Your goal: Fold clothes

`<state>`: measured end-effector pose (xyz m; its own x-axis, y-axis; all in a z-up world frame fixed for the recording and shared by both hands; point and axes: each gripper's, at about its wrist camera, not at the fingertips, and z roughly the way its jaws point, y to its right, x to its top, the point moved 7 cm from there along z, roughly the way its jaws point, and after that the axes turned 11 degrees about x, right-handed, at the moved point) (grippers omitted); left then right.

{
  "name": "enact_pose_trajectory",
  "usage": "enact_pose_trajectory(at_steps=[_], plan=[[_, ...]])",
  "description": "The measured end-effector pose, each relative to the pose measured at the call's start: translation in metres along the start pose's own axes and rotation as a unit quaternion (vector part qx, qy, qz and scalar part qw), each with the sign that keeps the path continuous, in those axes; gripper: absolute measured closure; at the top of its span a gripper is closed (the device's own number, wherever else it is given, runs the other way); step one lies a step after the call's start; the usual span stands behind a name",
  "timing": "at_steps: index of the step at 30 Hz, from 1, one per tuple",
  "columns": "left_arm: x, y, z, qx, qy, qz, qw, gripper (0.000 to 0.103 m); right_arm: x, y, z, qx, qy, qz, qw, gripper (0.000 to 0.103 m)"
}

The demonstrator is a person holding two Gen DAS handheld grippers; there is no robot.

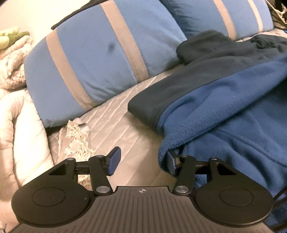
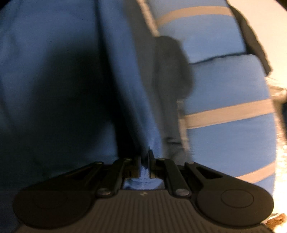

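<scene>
A blue fleece jacket [image 1: 224,111] with a dark navy upper part [image 1: 179,86] lies on the bed at the right of the left wrist view. My left gripper [image 1: 142,161] stands open at its near edge. The right finger [image 1: 171,164] is tucked under the fleece hem, and the left finger [image 1: 113,160] is over bare quilt; the pads press on nothing. In the blurred right wrist view, my right gripper [image 2: 144,161] is shut on a fold of the blue fleece [image 2: 62,71], which fills the left half. A dark navy part [image 2: 170,68] hangs behind it.
Two blue pillows with grey stripes [image 1: 89,68] [image 1: 215,16] lean at the head of the bed, also in the right wrist view [image 2: 227,86]. A grey quilted bedspread [image 1: 116,121] covers the bed. A bunched beige comforter [image 1: 21,125] lies at the left.
</scene>
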<state>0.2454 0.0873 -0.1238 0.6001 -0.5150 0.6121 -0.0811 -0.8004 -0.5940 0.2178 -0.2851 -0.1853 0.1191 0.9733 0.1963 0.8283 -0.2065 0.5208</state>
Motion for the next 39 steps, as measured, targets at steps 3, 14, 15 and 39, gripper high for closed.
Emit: enact_pose_trajectory(at_steps=[3,14,15,39], plan=[[-0.001,0.000,-0.001,0.006,0.003,0.002,1.0000,0.049,0.001,-0.019,0.000,0.041,-0.002,0.002,0.999,0.098],[-0.001,-0.001,0.001,0.001,0.015,0.033,0.9993,0.046,0.003,-0.052,-0.024,0.146,-0.027,-0.007,0.989,0.098],[-0.002,-0.003,0.004,-0.005,0.010,0.027,0.9996,0.041,0.003,-0.054,-0.027,0.158,-0.027,-0.005,0.987,0.098],[-0.022,0.001,0.010,-0.021,-0.008,0.026,0.9994,0.026,-0.044,0.016,-0.090,0.152,0.078,0.196,0.966,0.013]])
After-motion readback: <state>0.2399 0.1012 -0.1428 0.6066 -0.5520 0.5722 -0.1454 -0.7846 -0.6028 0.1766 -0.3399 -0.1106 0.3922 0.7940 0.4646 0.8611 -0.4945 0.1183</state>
